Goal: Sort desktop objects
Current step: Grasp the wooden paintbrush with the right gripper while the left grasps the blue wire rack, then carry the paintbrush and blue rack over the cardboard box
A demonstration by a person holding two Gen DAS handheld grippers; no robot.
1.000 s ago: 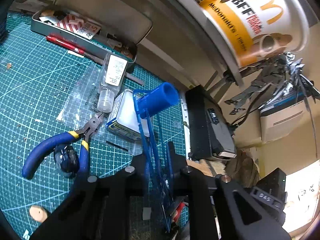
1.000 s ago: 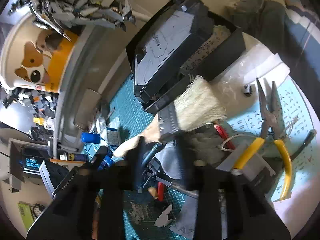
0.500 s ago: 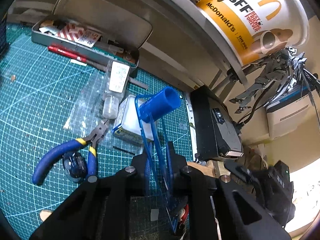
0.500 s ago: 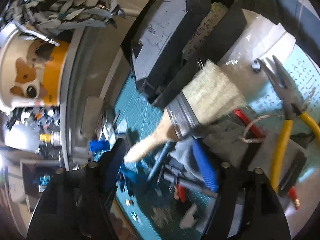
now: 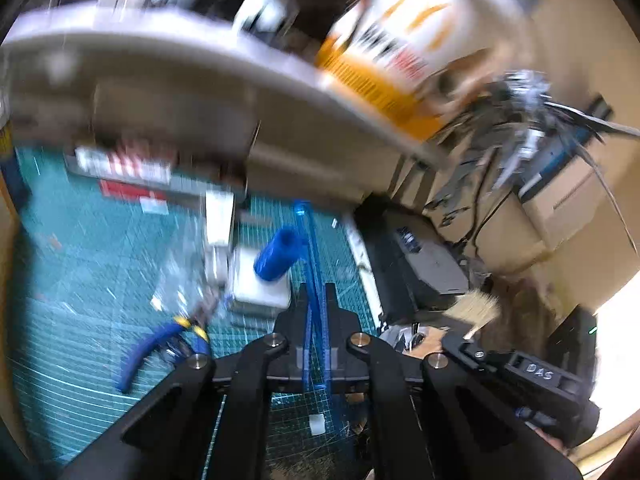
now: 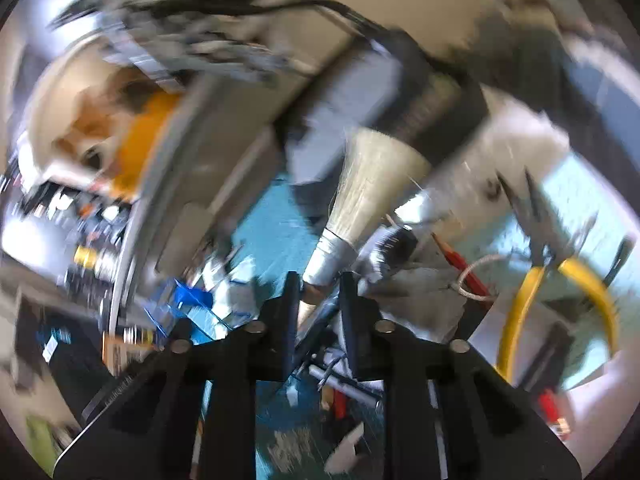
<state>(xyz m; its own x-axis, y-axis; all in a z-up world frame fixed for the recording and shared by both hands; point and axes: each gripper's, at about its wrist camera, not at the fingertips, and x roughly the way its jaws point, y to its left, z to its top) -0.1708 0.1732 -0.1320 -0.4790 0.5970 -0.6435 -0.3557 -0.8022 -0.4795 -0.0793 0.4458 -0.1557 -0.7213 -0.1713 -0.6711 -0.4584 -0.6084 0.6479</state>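
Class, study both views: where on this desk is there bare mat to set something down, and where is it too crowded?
The freest patch is the green cutting mat left of the blue-handled pliers. Crowded: the heap under the brush by the yellow-handled pliers, and around the blue tube.

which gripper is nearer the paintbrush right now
Right. The right gripper is shut on the paintbrush at its handle. The left gripper holds a blue plastic ruler, with the brush off to its right.
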